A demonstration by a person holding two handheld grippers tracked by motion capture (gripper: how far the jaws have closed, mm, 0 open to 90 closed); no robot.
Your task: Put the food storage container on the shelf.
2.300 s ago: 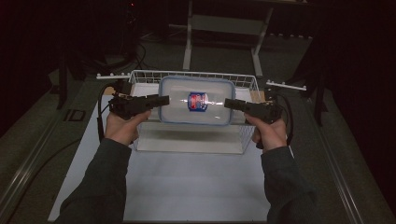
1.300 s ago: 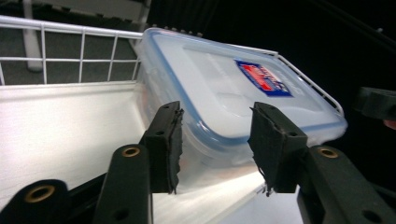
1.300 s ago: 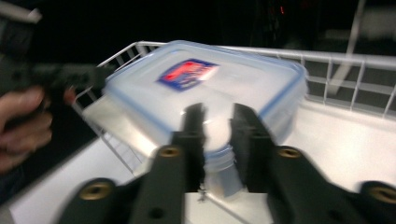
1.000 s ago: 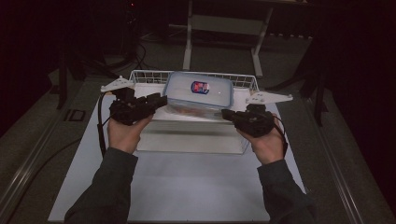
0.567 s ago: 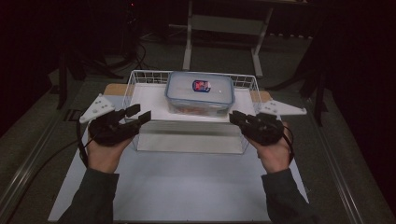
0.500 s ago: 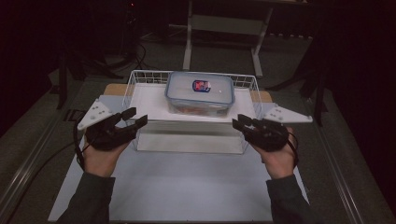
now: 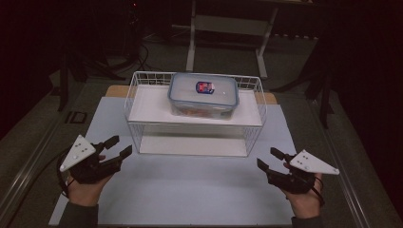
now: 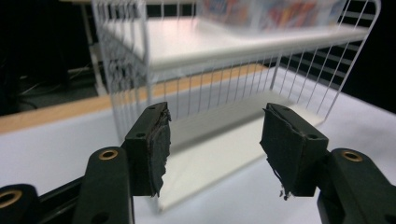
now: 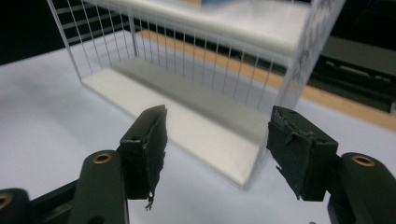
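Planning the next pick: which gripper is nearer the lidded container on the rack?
Left, slightly. The left gripper sits off the rack's front-left corner below the container; the right gripper lies farther out, front-right.

My left gripper (image 7: 117,148) and right gripper (image 7: 269,159) sit low on the white mat (image 7: 190,190), jaws apart with nothing between them, and open mat lies between the two. Ahead, the wire rack (image 7: 195,128) blocks the way forward; its front wires close off the lower shelf. The lidded container (image 7: 203,95) takes up the middle of the upper shelf (image 7: 147,105), leaving bare shelf on either side.
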